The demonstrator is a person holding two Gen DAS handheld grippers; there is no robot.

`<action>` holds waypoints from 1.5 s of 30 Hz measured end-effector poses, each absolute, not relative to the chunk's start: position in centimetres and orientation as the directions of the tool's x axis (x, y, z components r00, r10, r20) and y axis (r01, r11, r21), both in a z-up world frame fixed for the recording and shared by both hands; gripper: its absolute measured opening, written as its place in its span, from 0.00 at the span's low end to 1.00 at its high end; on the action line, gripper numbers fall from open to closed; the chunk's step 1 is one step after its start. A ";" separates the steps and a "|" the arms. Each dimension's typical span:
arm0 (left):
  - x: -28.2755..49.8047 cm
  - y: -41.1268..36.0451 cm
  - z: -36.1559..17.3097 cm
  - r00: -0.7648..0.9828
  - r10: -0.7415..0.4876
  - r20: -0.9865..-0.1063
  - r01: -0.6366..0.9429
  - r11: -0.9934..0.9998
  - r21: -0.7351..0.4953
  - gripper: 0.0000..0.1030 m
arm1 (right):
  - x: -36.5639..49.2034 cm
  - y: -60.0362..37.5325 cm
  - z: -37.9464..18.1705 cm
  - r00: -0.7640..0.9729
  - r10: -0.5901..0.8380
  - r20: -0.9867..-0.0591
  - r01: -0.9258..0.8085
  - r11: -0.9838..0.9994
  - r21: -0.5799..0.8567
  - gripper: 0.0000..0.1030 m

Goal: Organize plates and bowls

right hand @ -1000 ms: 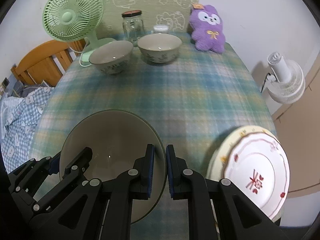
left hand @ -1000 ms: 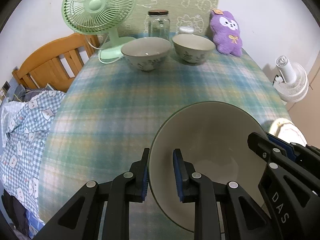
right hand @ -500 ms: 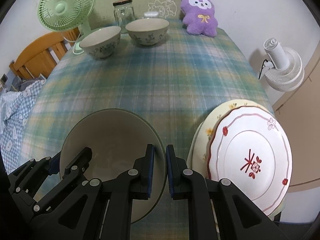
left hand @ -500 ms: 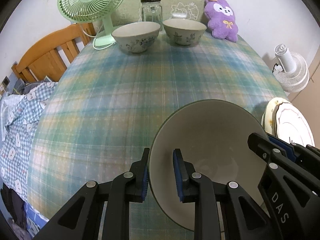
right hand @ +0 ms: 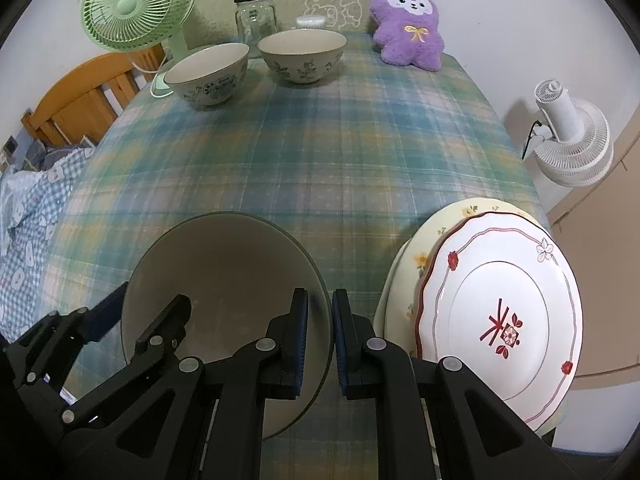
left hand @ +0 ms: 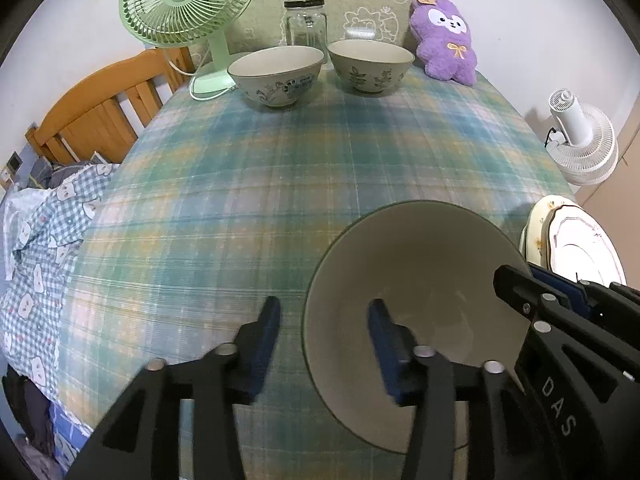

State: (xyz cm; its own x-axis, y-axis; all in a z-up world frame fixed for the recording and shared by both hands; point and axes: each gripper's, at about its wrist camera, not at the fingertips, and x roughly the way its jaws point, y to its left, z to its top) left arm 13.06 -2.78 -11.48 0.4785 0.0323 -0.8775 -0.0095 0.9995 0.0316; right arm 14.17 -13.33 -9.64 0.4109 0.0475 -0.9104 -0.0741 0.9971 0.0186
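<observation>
A large cream bowl (left hand: 420,280) sits near the table's front edge; it also shows in the right wrist view (right hand: 224,276). My left gripper (left hand: 324,344) is open, its fingers straddling the bowl's left rim without touching. My right gripper (right hand: 320,336) is shut on the bowl's right rim. Two patterned bowls (left hand: 276,76) (left hand: 370,66) stand side by side at the far end. A stack of plates (right hand: 500,320), topped by a white plate with red flowers, lies at the front right corner.
A green desk fan (left hand: 188,4), a glass jar (left hand: 306,20) and a purple plush toy (left hand: 446,40) stand along the back of the plaid tablecloth (left hand: 280,184). A wooden bed frame (left hand: 100,116) is at left, a white floor fan (right hand: 568,140) at right.
My left gripper has opened and let go of the bowl's left rim. The right gripper stays clamped on the right rim. Both views moved slightly forward along the table.
</observation>
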 end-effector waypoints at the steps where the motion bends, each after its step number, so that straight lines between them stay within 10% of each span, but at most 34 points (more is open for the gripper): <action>1: 13.0 -2.7 -11.2 0.480 0.040 -0.876 -0.016 0.999 0.036 0.55 | 14.2 -13.4 -9.5 0.411 0.052 -0.910 -0.080 0.997 0.021 0.16; 6: 12.7 -2.2 -9.6 0.501 0.057 -0.864 -0.052 0.998 0.035 0.68 | 13.6 -14.2 -7.5 0.462 0.068 -0.884 -0.071 0.997 0.040 0.73; 19: 12.5 -2.7 -2.6 0.597 0.099 -0.796 -0.082 0.995 0.062 0.86 | 13.5 -14.6 -0.6 0.559 0.112 -0.821 -0.105 0.992 0.063 0.73; 45: 25.4 4.4 0.7 0.663 0.060 -0.746 -0.028 0.998 0.055 0.84 | 27.0 -7.5 2.8 0.628 0.049 -0.777 -0.058 0.998 0.016 0.73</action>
